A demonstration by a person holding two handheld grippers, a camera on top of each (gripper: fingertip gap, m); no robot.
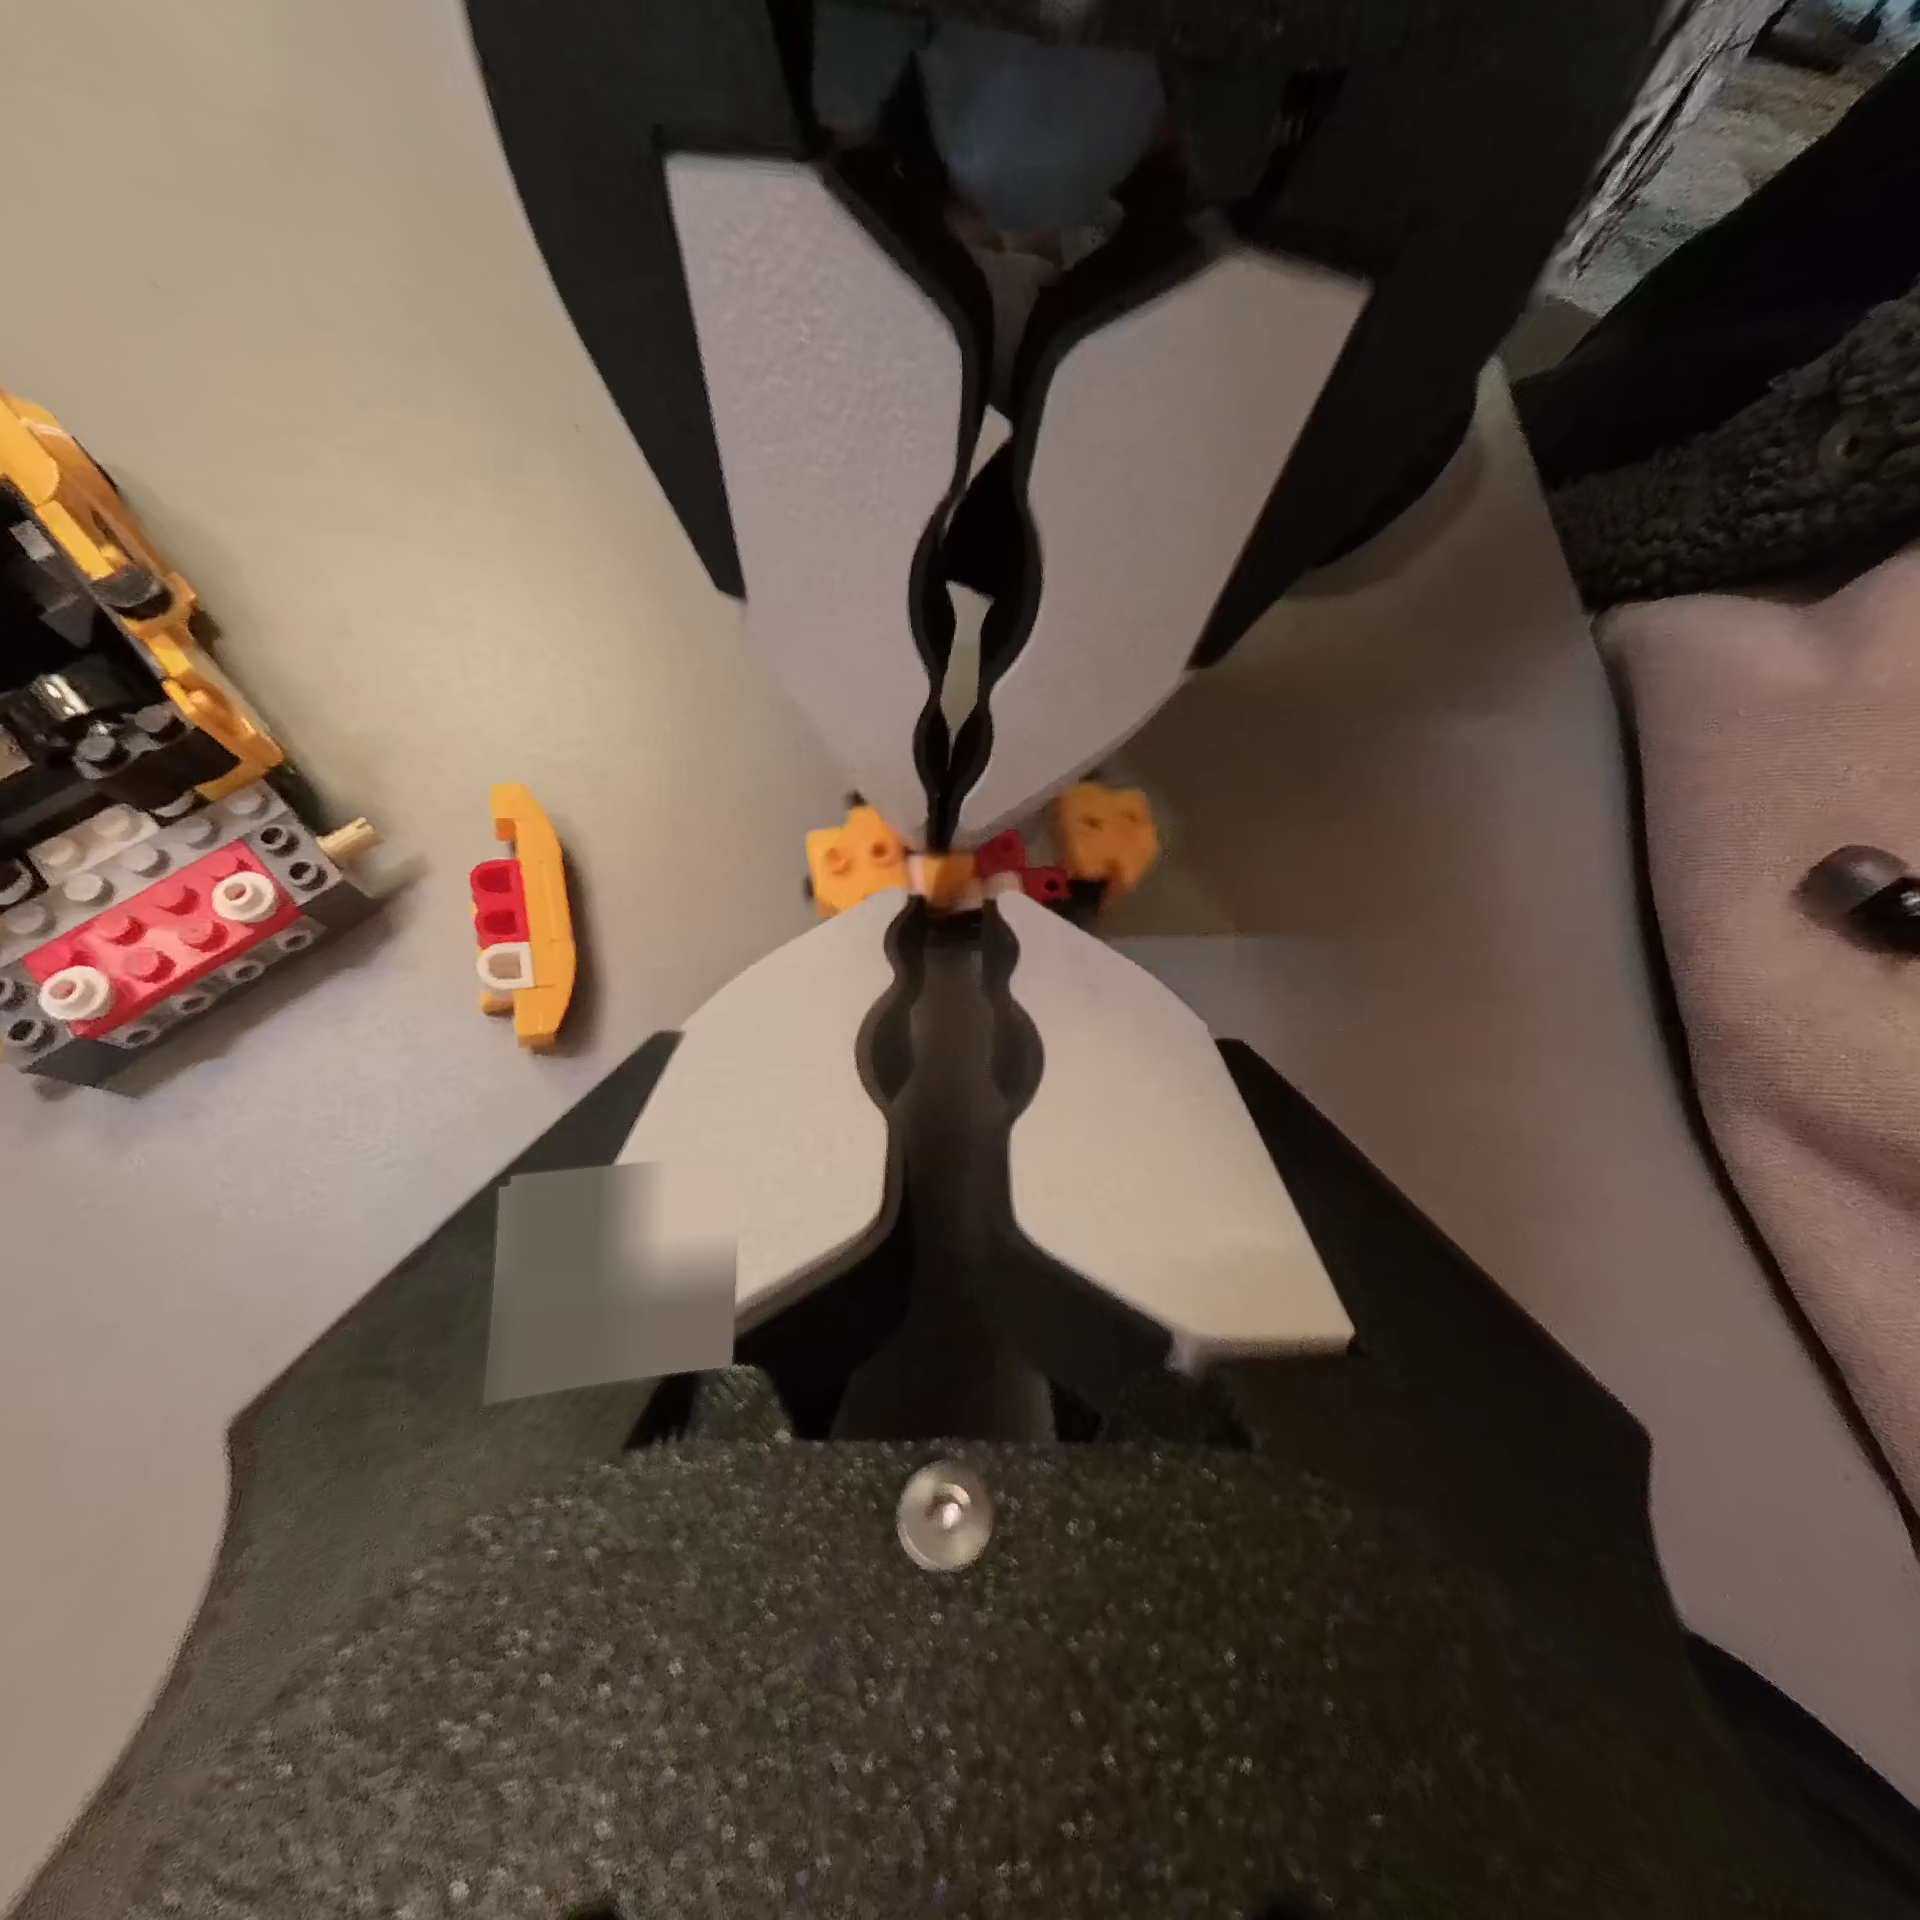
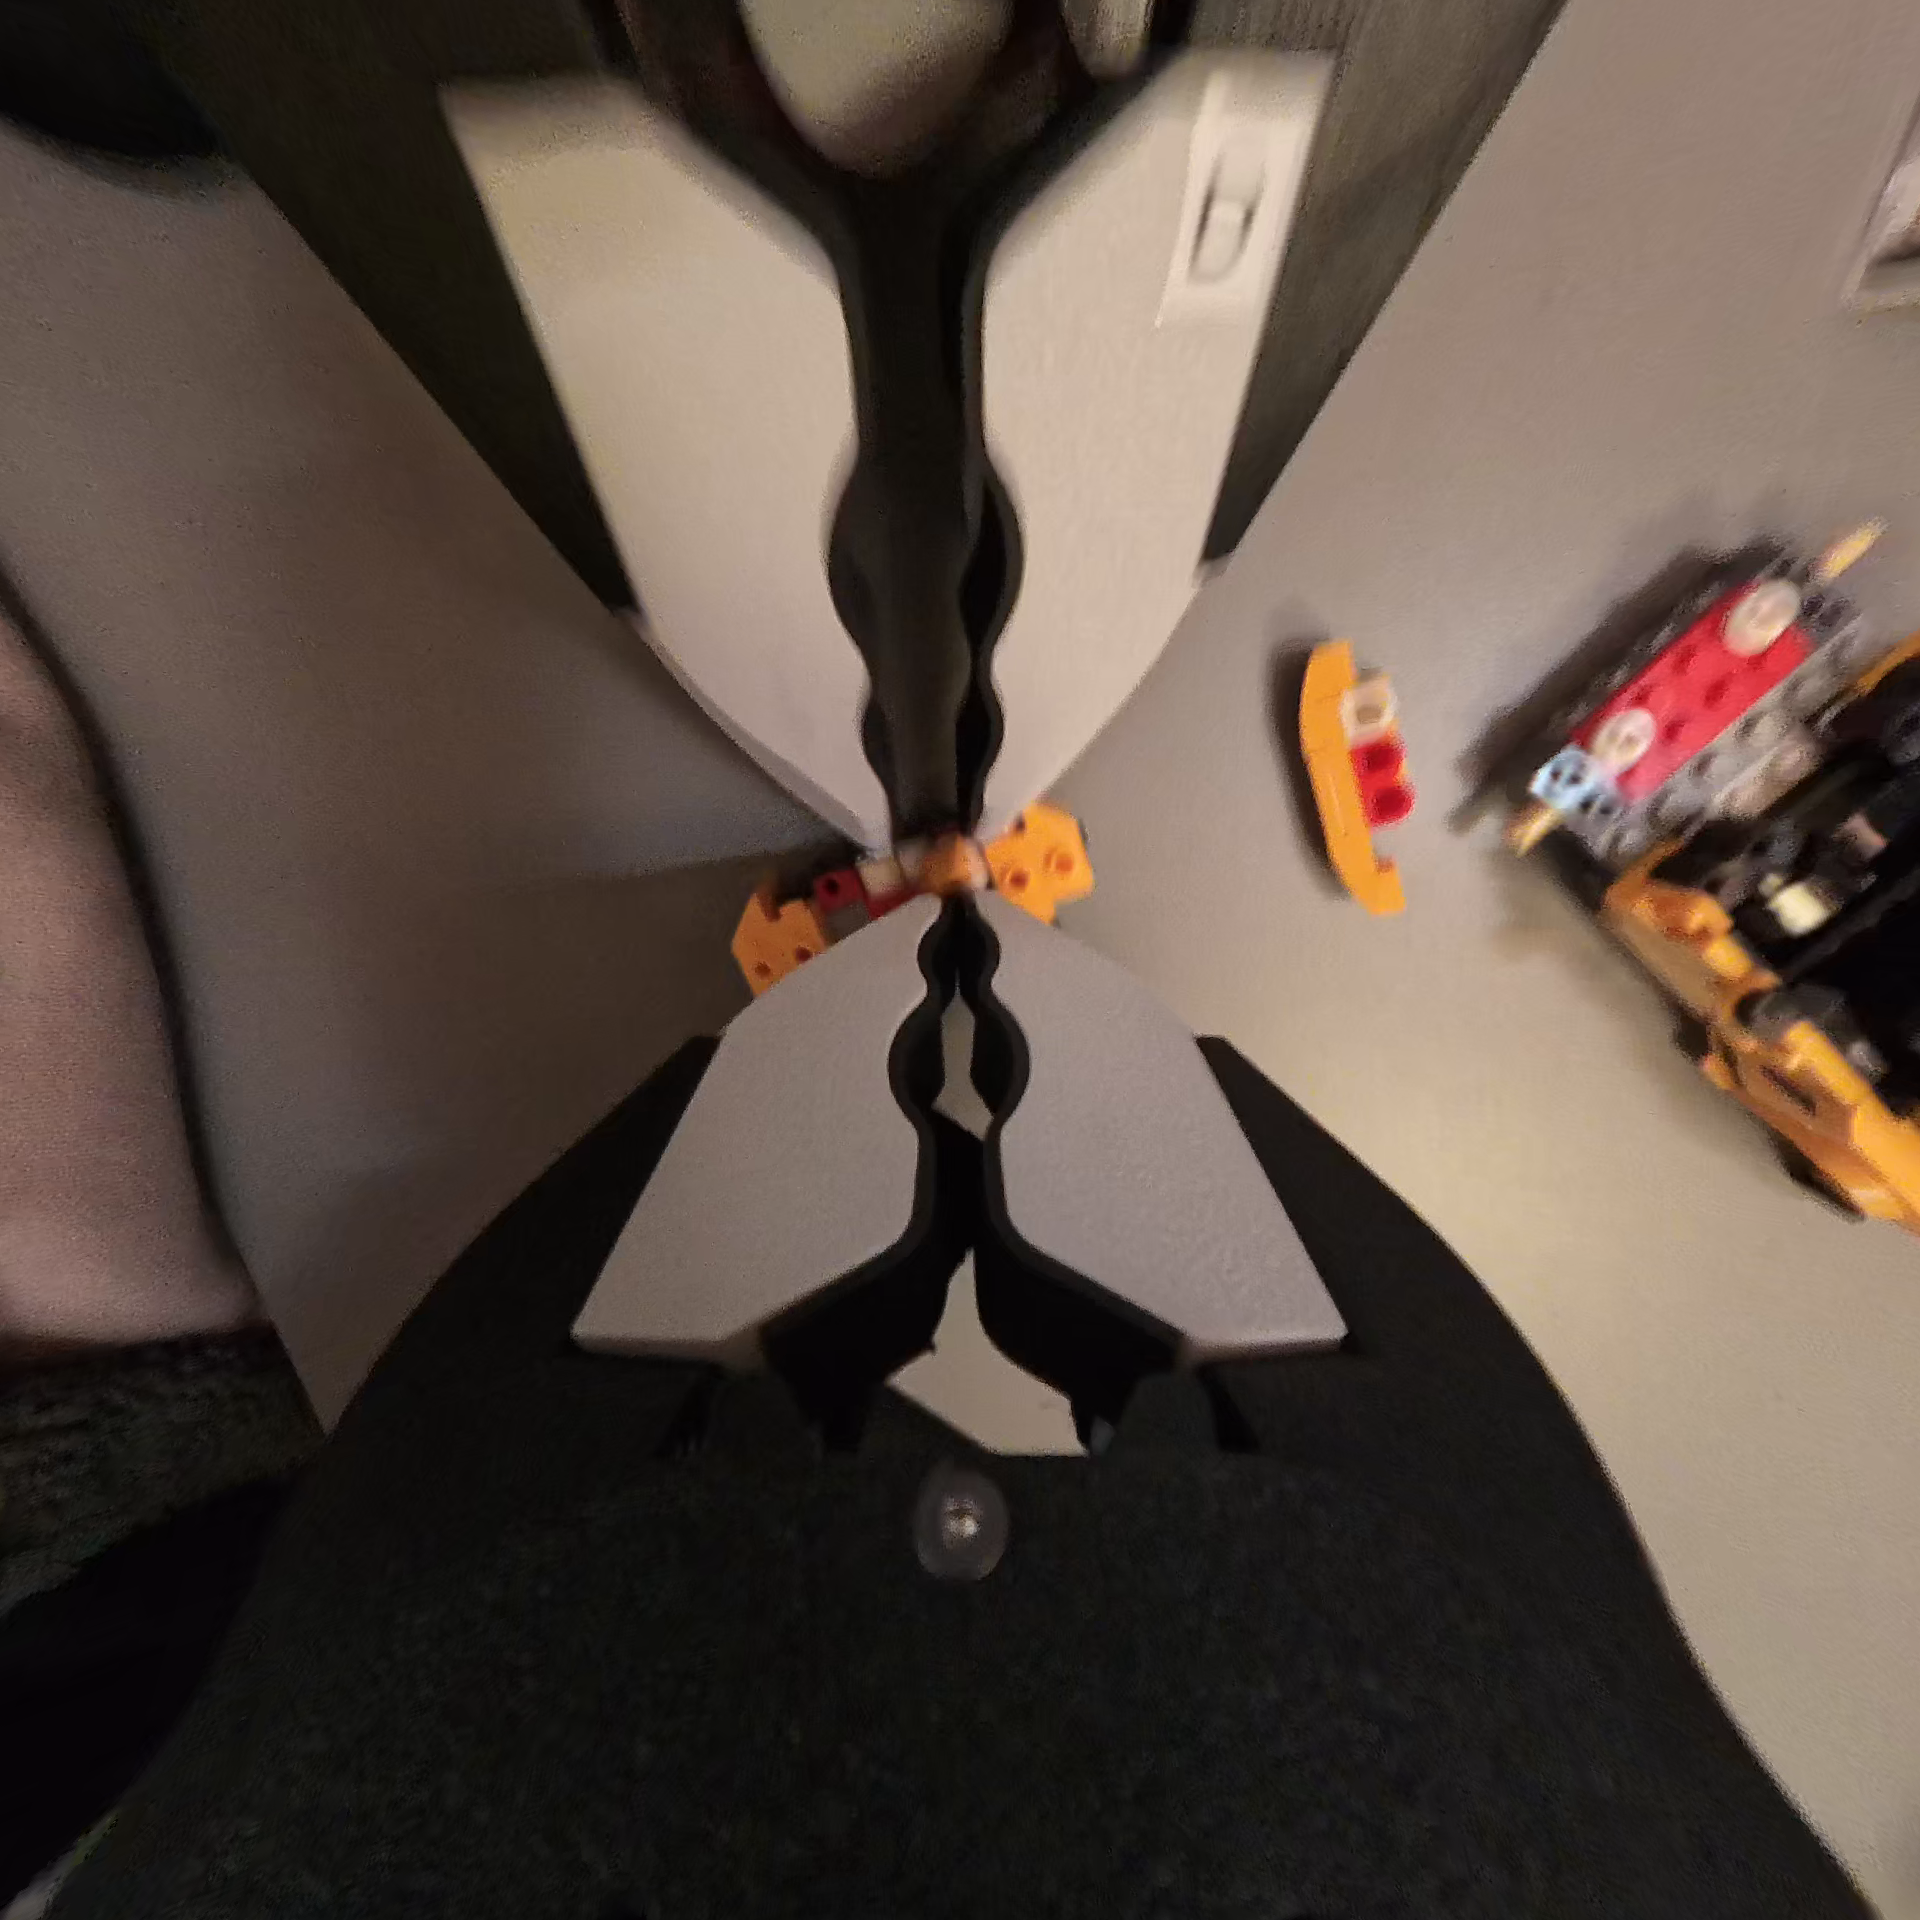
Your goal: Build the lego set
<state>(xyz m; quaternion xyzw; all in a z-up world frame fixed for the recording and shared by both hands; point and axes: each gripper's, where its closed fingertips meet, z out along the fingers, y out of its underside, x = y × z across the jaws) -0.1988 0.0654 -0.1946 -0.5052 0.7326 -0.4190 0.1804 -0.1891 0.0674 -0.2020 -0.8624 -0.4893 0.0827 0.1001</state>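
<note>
Nearest in the left wrist view, the left hand-held gripper (image 1: 948, 902) is clenched on a small lego sub-assembly (image 1: 977, 868) of orange, red and white bricks, held just above the grey desk (image 1: 312, 416). Facing it, the right hand-held gripper (image 1: 948, 831) pinches the same piece from the other side. The right wrist view shows the mirror: the right hand-held gripper (image 2: 951, 896) clamped on the sub-assembly (image 2: 940, 864), orange ends sticking out either side. Farther off on the desk lies a curved orange piece (image 1: 530, 914) with red and white bricks, then a partly built vehicle (image 1: 135, 831), orange and black with a red plate. Only the right view shows a pale blue brick (image 2: 1571, 781) on the vehicle; only the left shows a person's hand (image 1: 1766, 935).
</note>
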